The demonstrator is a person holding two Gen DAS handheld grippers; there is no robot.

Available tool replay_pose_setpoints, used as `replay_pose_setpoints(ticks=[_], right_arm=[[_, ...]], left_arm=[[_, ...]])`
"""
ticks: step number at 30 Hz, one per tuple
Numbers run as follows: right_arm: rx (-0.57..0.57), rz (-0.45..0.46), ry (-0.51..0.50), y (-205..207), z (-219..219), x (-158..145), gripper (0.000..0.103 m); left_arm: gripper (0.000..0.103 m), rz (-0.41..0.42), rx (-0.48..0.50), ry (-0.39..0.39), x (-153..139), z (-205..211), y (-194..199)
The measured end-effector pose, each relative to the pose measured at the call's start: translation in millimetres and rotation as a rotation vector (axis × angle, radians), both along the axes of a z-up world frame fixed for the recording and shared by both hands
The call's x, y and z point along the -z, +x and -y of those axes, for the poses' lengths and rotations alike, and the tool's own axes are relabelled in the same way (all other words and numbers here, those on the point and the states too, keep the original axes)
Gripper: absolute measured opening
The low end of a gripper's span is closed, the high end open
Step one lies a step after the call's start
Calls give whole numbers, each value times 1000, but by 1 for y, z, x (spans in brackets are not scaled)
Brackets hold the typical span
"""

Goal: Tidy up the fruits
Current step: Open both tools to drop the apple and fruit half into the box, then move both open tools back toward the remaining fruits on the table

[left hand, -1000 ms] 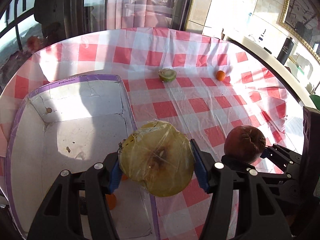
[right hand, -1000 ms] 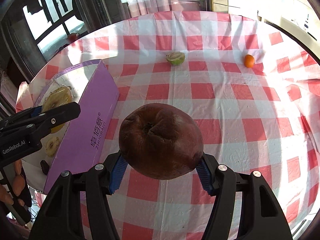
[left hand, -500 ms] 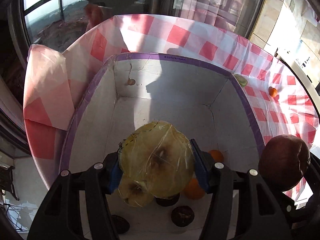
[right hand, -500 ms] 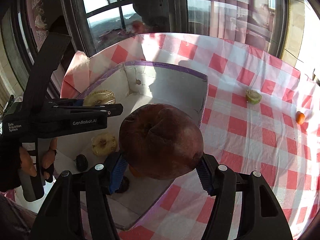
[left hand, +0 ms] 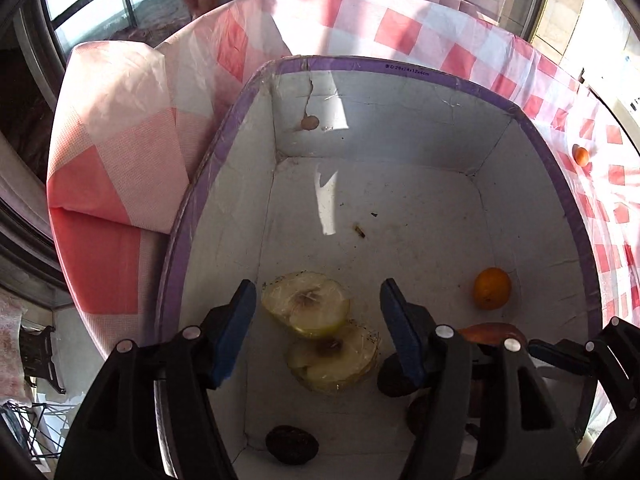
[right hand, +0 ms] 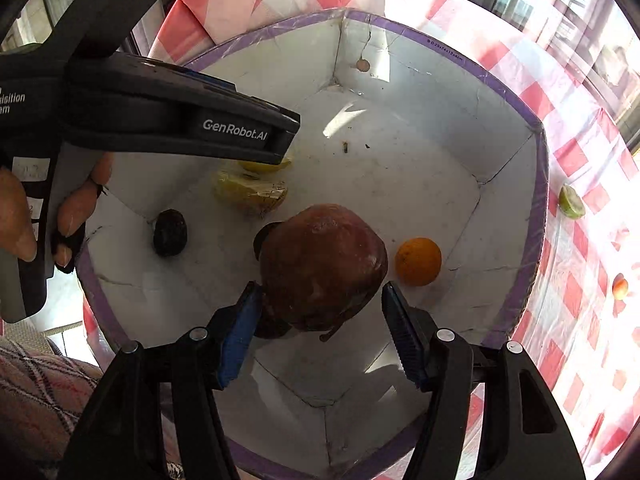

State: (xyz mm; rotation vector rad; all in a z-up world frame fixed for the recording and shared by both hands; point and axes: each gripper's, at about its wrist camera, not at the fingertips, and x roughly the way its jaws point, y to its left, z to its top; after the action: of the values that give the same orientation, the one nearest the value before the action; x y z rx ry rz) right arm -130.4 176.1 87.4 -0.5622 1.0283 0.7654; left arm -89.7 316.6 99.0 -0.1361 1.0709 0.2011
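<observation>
My left gripper [left hand: 318, 286] hangs over the white box with a purple rim [left hand: 400, 66], jaws opening, nothing pressed between them. Two film-wrapped apple halves [left hand: 306, 304] [left hand: 334, 360] lie on the box floor below it. My right gripper [right hand: 319, 286] is also over the box [right hand: 536, 184], shut on a brown wrinkled fruit [right hand: 324, 268] held out at its very fingertips, low among the fruit in the box. From the left wrist view that brown fruit [left hand: 492, 330] shows at the right, at the right gripper's [left hand: 532, 346] tip. The left gripper [right hand: 294, 136] crosses the upper left of the right wrist view.
An orange [right hand: 418, 261] and dark shrivelled fruits [right hand: 170, 232] [left hand: 292, 444] lie in the box. On the red-checked cloth outside it sit a lime half [right hand: 572, 202] and a small orange fruit [right hand: 620, 286]. The table edge and windows lie beyond the box.
Both grippers moved from above the cloth to over the box. The left one let go of its wrapped apple half, which now lies inside. The brown fruit sits further out at the right fingertips.
</observation>
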Motion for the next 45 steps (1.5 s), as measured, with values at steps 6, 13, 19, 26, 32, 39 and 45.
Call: replay_pose_setpoints(ticks=[6,13,19,26,32,39,45], right_arm=[[33,7,16,-1,9,-2,73],[54,34,149,-1,30,-24,75],[220,119,330,10,93,-57,84],[534,123,274,44,188,-31,87],[687,108,116,60,253,15,86],[798,43,63,113,317,51,86],[846,82,113,193,351,64,86]], left_arm=[[80,-12,16,32,2,6,-2],[87,7,-36,50,-2,5,-5],[97,89,-101,209,-21,25,-12],[100,246,-119,390,-60,77,-9],[101,434,82,305,-101,165,10],[101,267,369,162,-60,285,60],[101,78,378,130,7,334,95]])
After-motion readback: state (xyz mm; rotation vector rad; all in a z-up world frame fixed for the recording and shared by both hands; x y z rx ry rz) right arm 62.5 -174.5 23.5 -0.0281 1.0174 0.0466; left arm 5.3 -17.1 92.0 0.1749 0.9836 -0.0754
